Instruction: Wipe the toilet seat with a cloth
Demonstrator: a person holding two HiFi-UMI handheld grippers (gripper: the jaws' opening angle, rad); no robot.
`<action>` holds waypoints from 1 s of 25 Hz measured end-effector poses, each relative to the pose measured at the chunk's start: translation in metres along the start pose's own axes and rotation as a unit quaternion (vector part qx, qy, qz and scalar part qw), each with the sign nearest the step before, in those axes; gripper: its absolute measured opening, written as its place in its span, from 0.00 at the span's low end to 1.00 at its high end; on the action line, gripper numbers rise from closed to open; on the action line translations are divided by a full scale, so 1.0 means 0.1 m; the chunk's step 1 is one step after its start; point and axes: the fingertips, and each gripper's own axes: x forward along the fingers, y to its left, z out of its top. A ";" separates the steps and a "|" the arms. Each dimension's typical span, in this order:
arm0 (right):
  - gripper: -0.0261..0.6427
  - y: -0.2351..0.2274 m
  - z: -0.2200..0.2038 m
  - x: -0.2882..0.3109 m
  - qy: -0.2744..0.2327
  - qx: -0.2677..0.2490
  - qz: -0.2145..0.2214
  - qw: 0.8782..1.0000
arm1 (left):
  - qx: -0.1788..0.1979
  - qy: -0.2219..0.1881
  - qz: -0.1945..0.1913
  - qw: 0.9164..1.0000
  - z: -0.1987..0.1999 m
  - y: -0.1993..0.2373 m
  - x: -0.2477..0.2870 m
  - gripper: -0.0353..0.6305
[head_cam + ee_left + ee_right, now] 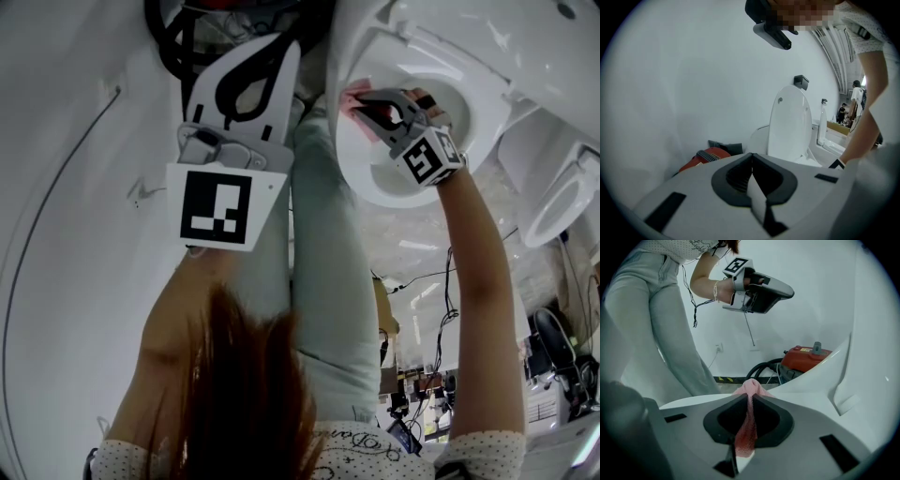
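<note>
The right tongs [750,401] are clamped on a pink cloth [746,432] — a thin, netted-looking rag pinched in a fold along the line where the jaws meet, with a soft tuft poking out past the tips. In the head view that tuft sits at the left edge of the toilet seat [367,183], touching it or just off it; I cannot tell which. The left tongs [752,159] are closed with nothing between them, held up well apart from the seat, toward the wall [684,84] on the left.

By the look of it the cloth is light and limp. It will likely drape, bunch and drag rather than push, so only the tuft beyond the tips can do the wiping. The deep pinch looks sound — a hold nearer the cloth's edge might let it pull free against the hard, glossy seat.
</note>
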 end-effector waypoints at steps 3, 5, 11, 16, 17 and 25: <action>0.11 -0.13 0.00 -0.03 -0.001 0.016 -0.028 0.999 | 0.006 0.003 -0.005 1.000 0.00 0.00 0.01 0.06; 0.11 -0.24 0.00 -0.06 -0.004 0.027 -0.053 0.998 | 0.006 0.003 -0.005 1.000 0.00 0.01 0.02 0.06; 0.11 -0.40 0.02 -0.10 -0.012 0.057 -0.101 0.993 | 0.001 -0.004 -0.004 1.000 0.03 0.00 0.05 0.06; 0.11 -0.50 0.03 -0.12 -0.034 0.093 -0.144 0.985 | -0.004 -0.002 -0.004 1.000 0.01 -0.01 0.03 0.06; 0.11 -0.52 0.02 -0.14 -0.033 0.100 -0.154 0.982 | -0.006 -0.001 -0.005 1.000 0.00 -0.02 0.03 0.06; 0.11 -0.74 -0.01 -0.23 -0.044 0.124 -0.213 0.968 | -0.007 0.006 -0.017 1.000 0.00 -0.12 0.08 0.06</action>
